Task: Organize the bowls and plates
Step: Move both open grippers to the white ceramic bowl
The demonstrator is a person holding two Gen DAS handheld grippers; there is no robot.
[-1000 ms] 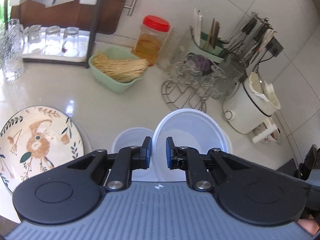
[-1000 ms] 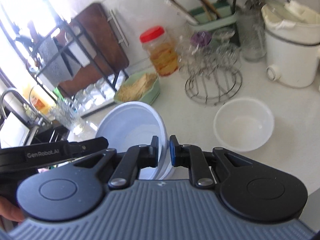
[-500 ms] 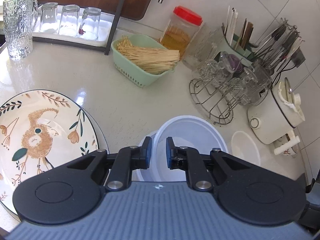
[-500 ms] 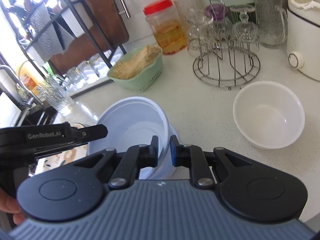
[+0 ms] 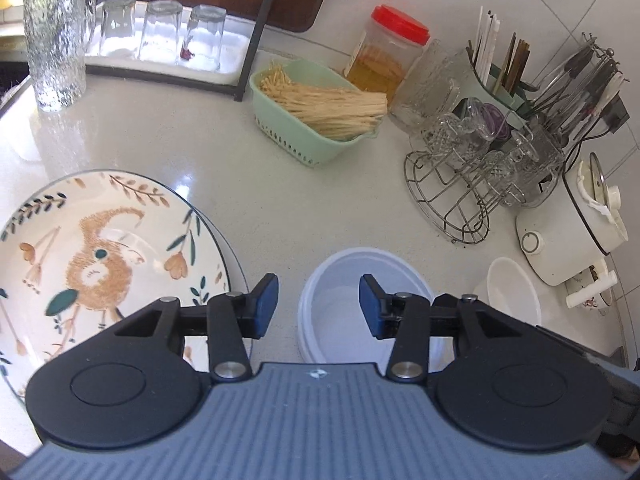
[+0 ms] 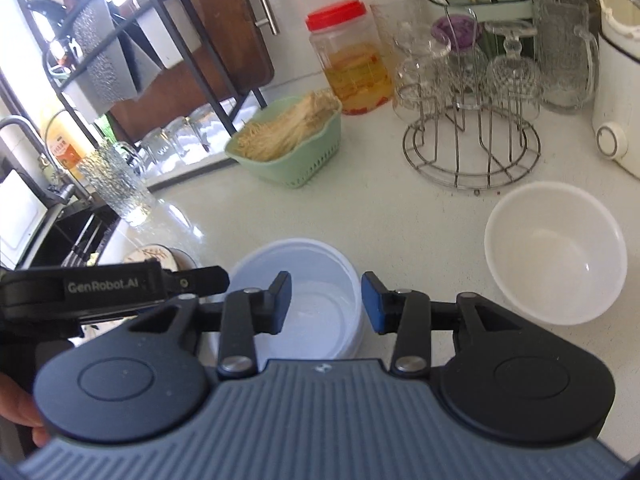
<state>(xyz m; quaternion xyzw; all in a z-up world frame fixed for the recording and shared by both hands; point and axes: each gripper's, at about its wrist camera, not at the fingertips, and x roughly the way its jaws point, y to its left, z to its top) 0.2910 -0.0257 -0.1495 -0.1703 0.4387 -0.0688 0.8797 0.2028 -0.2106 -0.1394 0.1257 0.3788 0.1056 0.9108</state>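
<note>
A stack of white bowls (image 5: 340, 300) (image 6: 316, 280) rests on the pale counter, nested one in another. My left gripper (image 5: 319, 306) is opening, its pads apart on either side of the stack's left rim without pressing it. My right gripper (image 6: 326, 302) is opening too, straddling the stack's right rim, pads clear of it. A painted plate (image 5: 100, 248) with a bird and leaves lies left of the stack, its edge showing in the right wrist view (image 6: 154, 254). Another white bowl (image 6: 556, 252) (image 5: 514, 292) stands alone to the right.
Behind stand a green basket of noodles (image 5: 320, 120), a red-lidded jar (image 5: 388, 60), a wire rack of glasses (image 5: 472, 172), a utensil holder (image 5: 500, 76), a white cooker (image 5: 572, 232) and a tray of tumblers (image 5: 160, 36). A sink (image 6: 60, 232) lies left.
Both grippers sank toward the counter with the big bowl, which now sits nested in the smaller one. Both then opened from shut on its rim and let it go.
</note>
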